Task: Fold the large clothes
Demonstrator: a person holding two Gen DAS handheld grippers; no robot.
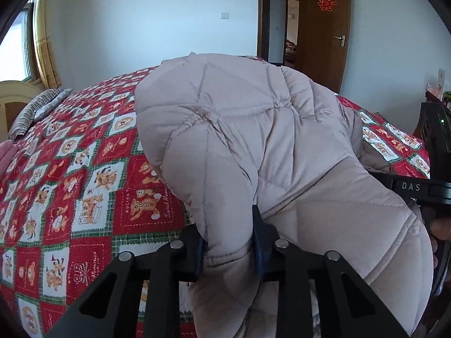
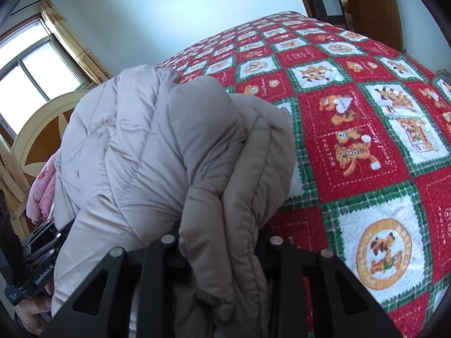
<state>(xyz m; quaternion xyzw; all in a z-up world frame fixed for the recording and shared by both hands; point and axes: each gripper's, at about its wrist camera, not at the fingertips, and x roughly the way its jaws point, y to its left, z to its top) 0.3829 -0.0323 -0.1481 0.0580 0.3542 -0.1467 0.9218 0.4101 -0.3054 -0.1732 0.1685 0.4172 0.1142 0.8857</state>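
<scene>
Nearest in the left wrist view, the left gripper (image 1: pixel 229 246) has its black fingers (image 1: pixel 260 249), lined with blue pads, closed on a puffy fold of the quilted jacket (image 1: pixel 239 140), a pale mauve-grey padded coat with diamond stitching. In the right wrist view the right gripper (image 2: pixel 222 249) likewise pinches a bunched, darker taupe edge of the same jacket between its fingers. The coat mounds up from both grips over the bed (image 1: pixel 84 174), whose fleecy cover is a red, white and green patchwork of cartoon animals. Only the left view shows the striped pillow (image 1: pixel 36 109) and the brown door (image 1: pixel 324 33) with a red paper cutting; only the right view shows the window (image 2: pixel 36 67), the arched cream headboard (image 2: pixel 42 129) and pink cloth (image 2: pixel 42 188).
</scene>
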